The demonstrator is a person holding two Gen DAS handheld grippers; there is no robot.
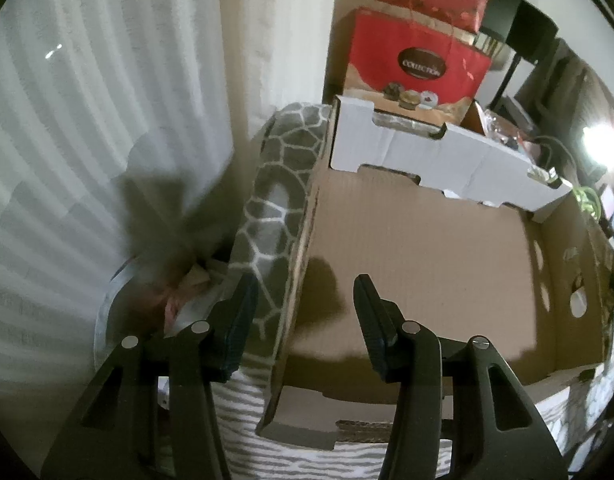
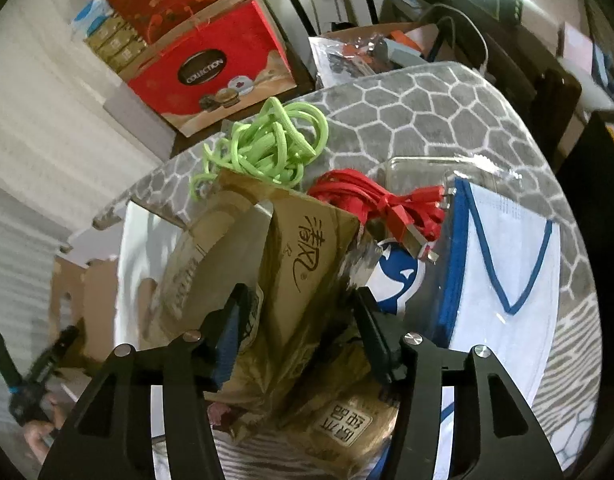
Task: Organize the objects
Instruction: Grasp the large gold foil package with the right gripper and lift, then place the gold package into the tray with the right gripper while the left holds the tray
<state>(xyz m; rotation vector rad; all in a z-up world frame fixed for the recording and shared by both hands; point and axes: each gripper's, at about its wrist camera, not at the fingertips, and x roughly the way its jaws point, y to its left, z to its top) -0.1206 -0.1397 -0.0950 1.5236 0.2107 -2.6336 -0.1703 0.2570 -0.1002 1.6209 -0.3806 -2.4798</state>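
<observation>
Right hand-held gripper (image 2: 299,320) seemingly clamps brown packet (image 2: 299,248); left hand-held gripper (image 1: 305,320) spread over cardboard box (image 1: 427,248)

Both fisheye views bend straight lines strongly toward dark, vignetted corners. A blown-out bright light source (image 1: 601,146) glares at the left view's right edge, casting soft dark shadows onto the brown corrugated cardboard tray (image 1: 427,248) and the white ribbed curtain (image 1: 87,120). Motion blur smears the edges.

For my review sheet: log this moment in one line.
left gripper: open over cardboard box | right gripper: shut on brown packet
</observation>
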